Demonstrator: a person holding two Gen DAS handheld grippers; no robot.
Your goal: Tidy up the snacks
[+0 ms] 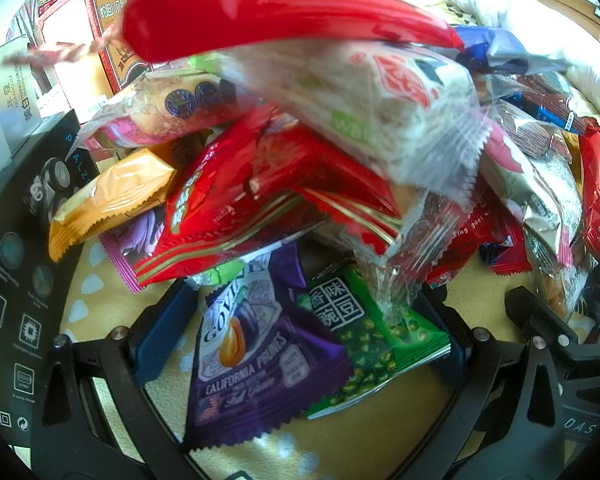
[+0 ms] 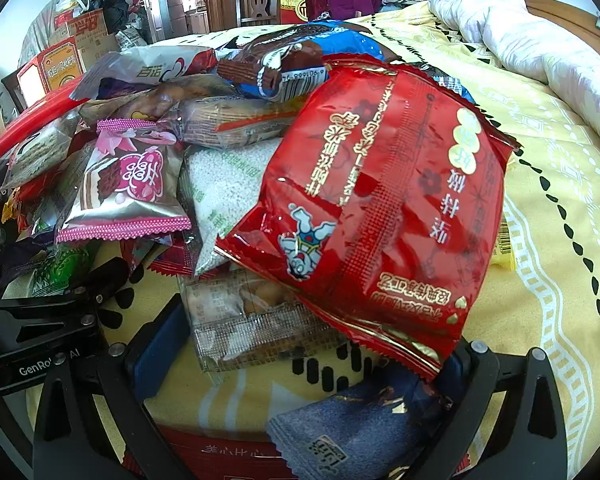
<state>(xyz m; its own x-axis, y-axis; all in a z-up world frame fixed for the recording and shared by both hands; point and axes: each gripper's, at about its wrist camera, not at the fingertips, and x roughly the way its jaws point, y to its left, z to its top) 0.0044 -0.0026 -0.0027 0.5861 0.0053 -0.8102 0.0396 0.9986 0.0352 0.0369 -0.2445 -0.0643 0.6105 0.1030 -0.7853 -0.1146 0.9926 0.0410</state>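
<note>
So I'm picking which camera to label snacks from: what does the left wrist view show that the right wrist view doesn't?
Only the left wrist view shows the purple prunes packet and green pea packet lying between the open jaws, the orange packet, and a black printed box.

Only the right wrist view shows the large red packet, the blue wafer packet, the dark blue packet near the camera, and the white duvet.

Both show the snack heap on the yellow bedsheet and the red carton behind it.

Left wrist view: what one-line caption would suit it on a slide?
Open left tongs straddle a purple California prunes packet and a green pea snack packet below a heap of wrapped snacks on a yellow bedspread.
</note>
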